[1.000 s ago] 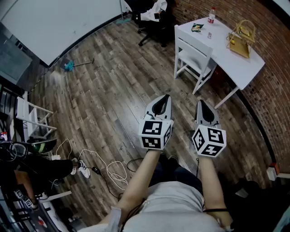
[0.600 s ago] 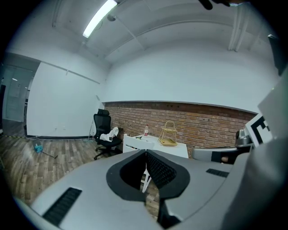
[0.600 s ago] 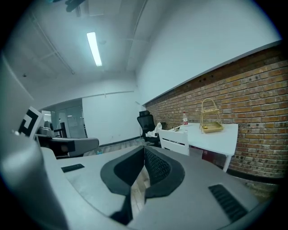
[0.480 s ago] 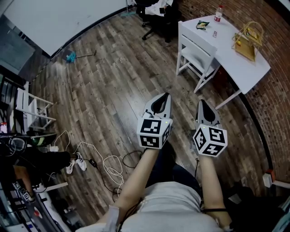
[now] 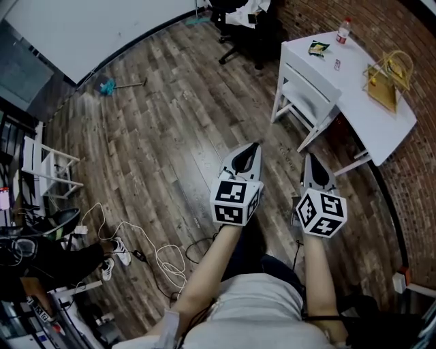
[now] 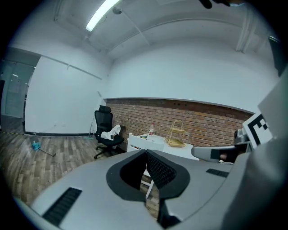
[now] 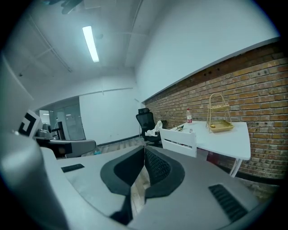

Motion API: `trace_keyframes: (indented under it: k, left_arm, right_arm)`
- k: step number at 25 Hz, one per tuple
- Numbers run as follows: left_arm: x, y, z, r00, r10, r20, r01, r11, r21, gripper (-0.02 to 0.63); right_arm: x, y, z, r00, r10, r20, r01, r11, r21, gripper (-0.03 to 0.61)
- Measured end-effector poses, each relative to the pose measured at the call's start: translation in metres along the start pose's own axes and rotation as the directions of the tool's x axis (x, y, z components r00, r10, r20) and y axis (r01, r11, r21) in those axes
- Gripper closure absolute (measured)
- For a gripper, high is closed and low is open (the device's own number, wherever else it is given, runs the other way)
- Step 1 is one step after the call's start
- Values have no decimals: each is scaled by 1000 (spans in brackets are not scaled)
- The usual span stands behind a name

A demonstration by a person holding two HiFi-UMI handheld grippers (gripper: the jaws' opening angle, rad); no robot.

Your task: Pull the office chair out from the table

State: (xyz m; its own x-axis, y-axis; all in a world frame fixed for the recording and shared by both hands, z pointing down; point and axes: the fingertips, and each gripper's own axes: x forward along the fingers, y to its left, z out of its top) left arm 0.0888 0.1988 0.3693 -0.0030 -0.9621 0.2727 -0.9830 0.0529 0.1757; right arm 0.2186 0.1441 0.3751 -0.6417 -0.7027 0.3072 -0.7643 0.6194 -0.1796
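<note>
Wood-plank floor [image 5: 170,123] fills most of the head view. The white table [image 5: 357,95] runs along the brick wall at the upper right, its long side slanting from the top centre down to the right edge. A white chair [image 5: 308,92] is tucked against the table's near long side, its back turned toward me.

The office chair [image 5: 238,31], black and on a wheeled base, sits at the top centre, just beyond the table's upper-left end and well apart from my tools. In the left gripper view its tall back stands upright on the left and its seat points right, toward the table. A white cloth [image 5: 246,13] is heaped on the seat.

My left gripper [image 5: 252,146] and right gripper [image 5: 310,158] hang side by side in the lower centre, tips aimed up the frame. Both are clenched on nothing, pads together. The white chair lies nearest their tips.

A yellow wire basket [image 5: 387,78] stands on the table; I cannot tell what it holds. Pale cables [image 5: 163,255] loop on the floor at lower left, and a brush [image 5: 112,85] lies at upper left. A bottle [image 5: 343,31] and a packet [image 5: 317,48] sit at the table's upper end.
</note>
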Motion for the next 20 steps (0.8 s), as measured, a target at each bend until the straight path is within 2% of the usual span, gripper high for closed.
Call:
trace_keyframes:
  k: [10, 16, 20]
  left_arm:
    - [86, 83, 46, 998, -64, -3, 64, 998, 13, 598]
    - [119, 112, 57, 994, -110, -9, 110, 994, 23, 598]
    - [148, 116, 63, 989, -145, -25, 146, 989, 33, 598]
  right_arm:
    - [111, 10, 39, 997, -75, 4, 75, 997, 16, 563]
    - [155, 16, 47, 992, -130, 0, 130, 991, 22, 563]
    - [177, 10, 56, 988, -156, -1, 156, 987, 25, 563]
